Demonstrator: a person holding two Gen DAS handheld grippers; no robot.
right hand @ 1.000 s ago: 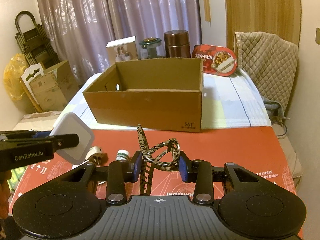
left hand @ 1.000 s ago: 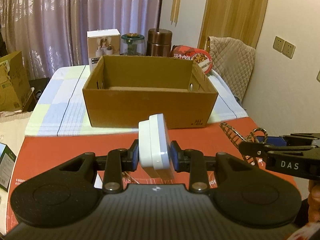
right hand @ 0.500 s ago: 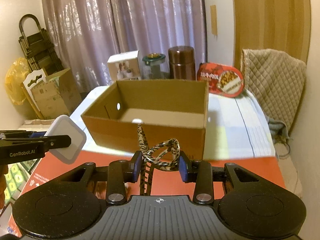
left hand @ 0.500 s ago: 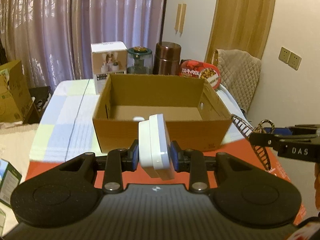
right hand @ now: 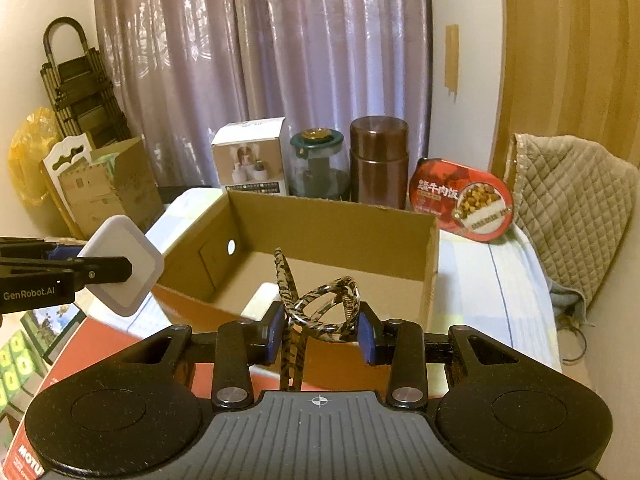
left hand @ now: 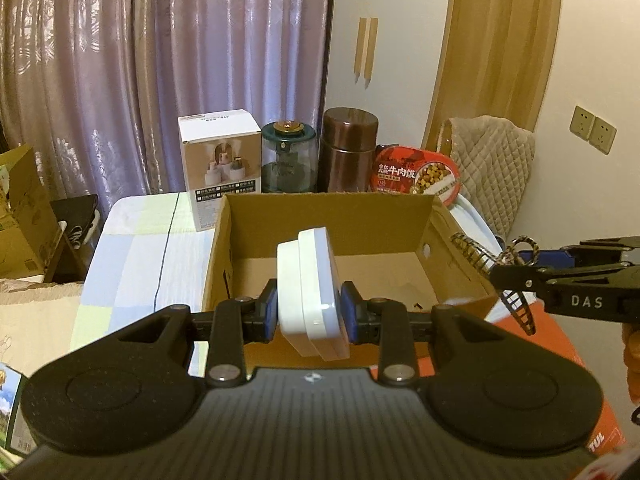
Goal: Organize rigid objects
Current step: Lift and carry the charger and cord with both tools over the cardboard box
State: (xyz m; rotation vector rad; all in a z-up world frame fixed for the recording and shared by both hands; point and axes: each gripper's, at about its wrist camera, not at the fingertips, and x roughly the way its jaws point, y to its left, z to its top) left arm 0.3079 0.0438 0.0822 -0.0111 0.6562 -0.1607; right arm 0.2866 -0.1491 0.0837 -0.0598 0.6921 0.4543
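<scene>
My left gripper (left hand: 308, 312) is shut on a white square charger block (left hand: 314, 292), held on edge above the near wall of an open cardboard box (left hand: 360, 216). In the right wrist view that charger block (right hand: 124, 266) shows at the left, just outside the box's left corner. My right gripper (right hand: 320, 330) is shut on a tortoiseshell hair clip (right hand: 320, 308), over the near wall of the cardboard box (right hand: 332, 220). From the left wrist view the hair clip (left hand: 480, 254) hangs at the box's right wall. The box floor looks bare.
Behind the box stand a white product carton (left hand: 220, 168), a green-lidded glass jar (left hand: 286, 160), a brown canister (left hand: 348, 150) and a red food tin (left hand: 416, 174). A quilted chair back (right hand: 572, 216) is at the right, brown boxes (right hand: 104, 188) at the left. A red carton (left hand: 568, 344) lies below.
Both grippers have moved forward and up toward the box, each keeping its object. The box now looms larger and its inside floor shows.
</scene>
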